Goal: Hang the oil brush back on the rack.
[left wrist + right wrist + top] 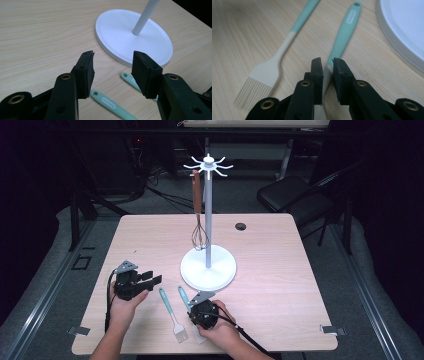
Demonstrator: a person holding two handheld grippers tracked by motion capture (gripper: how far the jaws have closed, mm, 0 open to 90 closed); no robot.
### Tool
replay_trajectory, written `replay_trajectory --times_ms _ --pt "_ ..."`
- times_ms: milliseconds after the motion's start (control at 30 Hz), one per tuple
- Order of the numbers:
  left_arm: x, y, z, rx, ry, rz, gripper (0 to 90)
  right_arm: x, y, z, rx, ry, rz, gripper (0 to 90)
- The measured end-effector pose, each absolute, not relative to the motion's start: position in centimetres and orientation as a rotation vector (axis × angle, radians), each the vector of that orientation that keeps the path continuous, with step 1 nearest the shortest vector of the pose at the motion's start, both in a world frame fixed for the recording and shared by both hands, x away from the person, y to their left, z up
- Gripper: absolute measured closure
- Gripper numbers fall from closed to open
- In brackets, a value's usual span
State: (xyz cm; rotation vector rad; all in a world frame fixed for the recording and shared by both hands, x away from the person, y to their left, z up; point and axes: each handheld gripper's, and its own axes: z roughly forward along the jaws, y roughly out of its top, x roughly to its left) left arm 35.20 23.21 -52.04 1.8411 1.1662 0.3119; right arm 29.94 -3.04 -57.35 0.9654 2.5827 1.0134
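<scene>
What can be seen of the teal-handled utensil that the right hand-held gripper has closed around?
The utensil lies flat on the light wooden table, beside a matching pastry brush and near the white stand base. Its handle is matte teal, silicone by the look, with a hanging hole and a pale label near the end, turning cream at the neck. The right hand-held gripper clasps that neck. Its head is hidden.

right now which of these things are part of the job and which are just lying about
In the job:
- right tool, jaws closed around the spatula handle
- white hanging stand
- pastry brush
- whisk, already hung

Lying about:
- black chair
- black cap in the table
</scene>
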Motion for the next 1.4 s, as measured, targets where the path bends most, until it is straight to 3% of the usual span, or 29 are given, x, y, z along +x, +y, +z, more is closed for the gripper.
replay_trajectory --times_ms 667,1100,1400 --pt "35.0 22.0 -52.3 1.870 1.142 0.299 51.6 28.5 -11.8 -56.8 0.952 2.616 0.945 81.6" --pt "34.9 21.3 -52.5 1.878 1.132 0.277 51.2 29.2 -11.2 -57.1 0.943 2.604 0.940 76.9" --pt "35.0 20.7 -52.9 1.886 1.114 0.221 50.5 29.9 -10.6 -57.4 0.989 2.590 0.994 79.8"
